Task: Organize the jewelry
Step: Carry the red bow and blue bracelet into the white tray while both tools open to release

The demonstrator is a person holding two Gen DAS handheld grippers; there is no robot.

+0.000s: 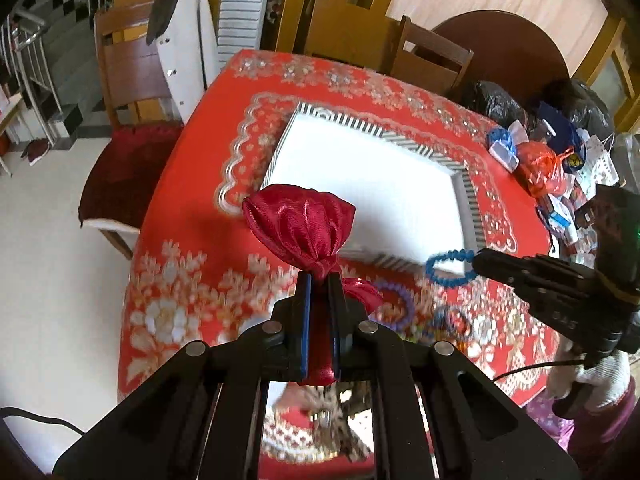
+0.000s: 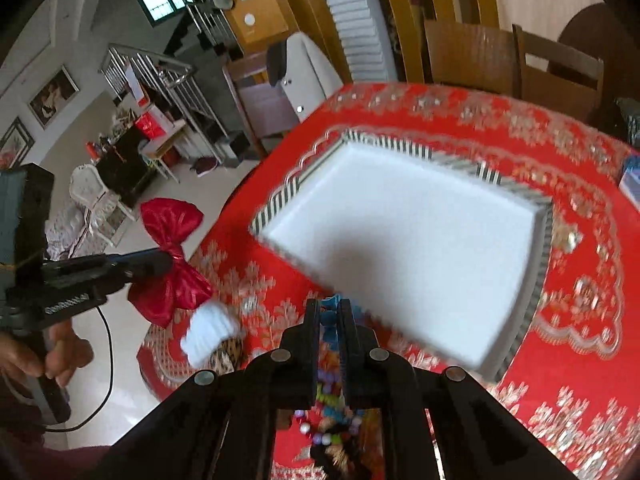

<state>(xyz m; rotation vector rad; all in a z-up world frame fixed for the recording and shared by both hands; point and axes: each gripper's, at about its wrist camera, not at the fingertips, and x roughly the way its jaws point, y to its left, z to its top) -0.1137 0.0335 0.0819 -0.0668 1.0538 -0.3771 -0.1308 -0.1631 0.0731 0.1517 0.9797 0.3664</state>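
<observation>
My left gripper (image 1: 319, 280) is clamped on the red satin bow (image 1: 300, 228) and my right gripper (image 2: 329, 308) pinches the blue coil bracelet (image 1: 450, 268) — both held above the table, the white tray (image 1: 466, 196) dead ahead — the right nearer its front rim.
</observation>
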